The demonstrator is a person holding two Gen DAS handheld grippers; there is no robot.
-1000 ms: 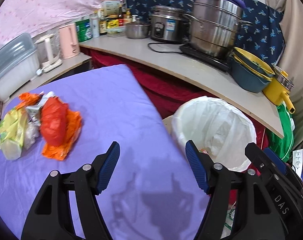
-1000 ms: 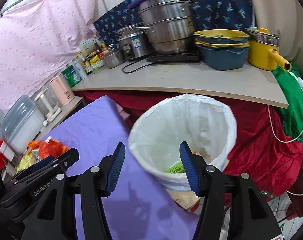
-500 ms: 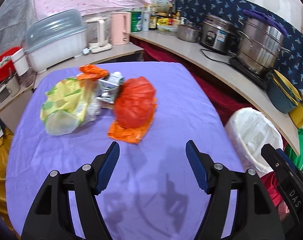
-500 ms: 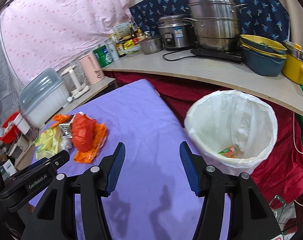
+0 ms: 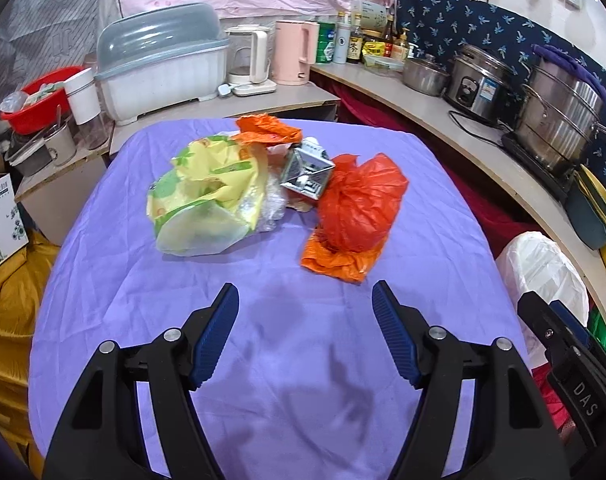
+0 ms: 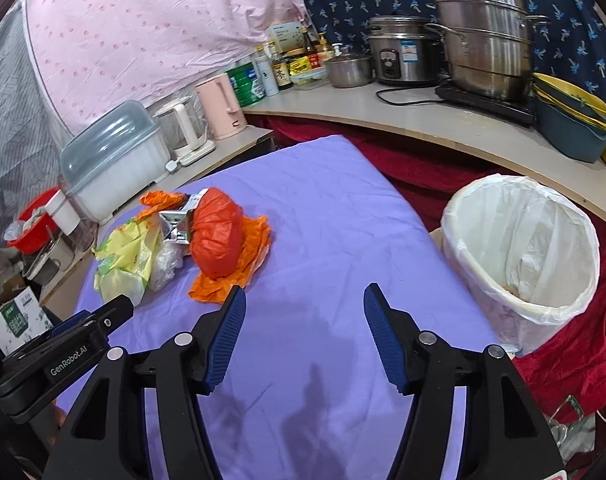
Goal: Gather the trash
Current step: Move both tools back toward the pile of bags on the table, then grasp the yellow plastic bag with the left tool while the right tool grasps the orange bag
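Thin plastic bags heaped mid-surface could snag together; my left tool gapes empty, right tool widening empty, bin beyond the right edge.

A lilac-purple cloth covers the desk. Mid-frame lies a red plastic bag on an orange one, beside a yellow bag with green leaf print and a silver foil carton. At right, the bin wears a white liner. Upper left hangs pink fabric with darker pink dots; upper right, navy cloth with a pale blue sprig pattern. A pale pink kettle stands by a green tin. The jaws carry blue ribbed pads on black arms.
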